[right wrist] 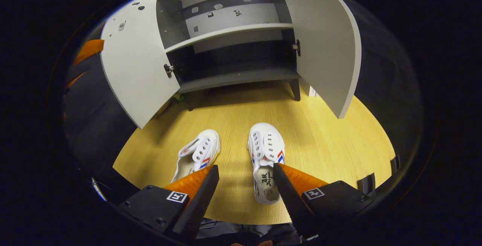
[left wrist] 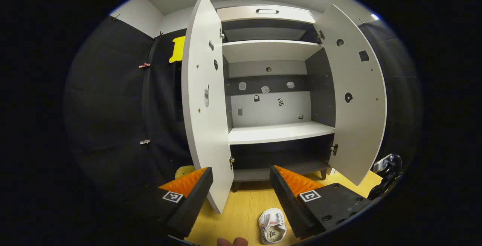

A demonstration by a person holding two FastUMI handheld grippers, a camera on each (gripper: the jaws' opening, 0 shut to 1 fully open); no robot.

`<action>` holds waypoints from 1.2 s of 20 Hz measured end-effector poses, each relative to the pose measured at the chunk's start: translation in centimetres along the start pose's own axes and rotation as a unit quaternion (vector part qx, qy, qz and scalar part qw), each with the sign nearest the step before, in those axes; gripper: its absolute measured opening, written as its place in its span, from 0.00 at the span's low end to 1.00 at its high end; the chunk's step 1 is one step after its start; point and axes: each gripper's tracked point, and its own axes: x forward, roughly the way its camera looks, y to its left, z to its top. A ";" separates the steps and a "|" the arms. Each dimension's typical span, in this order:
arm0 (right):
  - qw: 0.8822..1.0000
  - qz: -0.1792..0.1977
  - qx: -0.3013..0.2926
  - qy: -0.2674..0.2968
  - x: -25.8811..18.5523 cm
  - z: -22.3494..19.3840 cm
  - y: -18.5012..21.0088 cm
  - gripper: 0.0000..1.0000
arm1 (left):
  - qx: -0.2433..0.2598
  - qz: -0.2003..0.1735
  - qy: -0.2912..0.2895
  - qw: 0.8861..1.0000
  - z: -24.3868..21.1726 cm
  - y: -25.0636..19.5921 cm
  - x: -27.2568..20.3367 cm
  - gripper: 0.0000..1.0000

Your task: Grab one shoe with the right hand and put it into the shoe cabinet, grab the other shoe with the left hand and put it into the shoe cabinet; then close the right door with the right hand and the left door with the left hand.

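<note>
Both white shoes lie on the wooden floor before the open shoe cabinet (right wrist: 233, 76): left shoe (right wrist: 197, 155) at 7 o'clock, right shoe (right wrist: 265, 161) at 6, its heel hidden by a finger. Insole print is too small to read. Right claw (right wrist: 244, 178) and left claw (left wrist: 241, 185) gape wide, empty.

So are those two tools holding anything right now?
No, nothing is held. Both the left tool and right tool are open; both shoes lie on the floor.
</note>
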 end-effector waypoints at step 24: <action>0.992 -0.056 0.013 -0.110 13.9 1.2 -2.0 0.31 | 0.049 0.008 0.036 0.998 -5.4 0.7 -0.1 0.96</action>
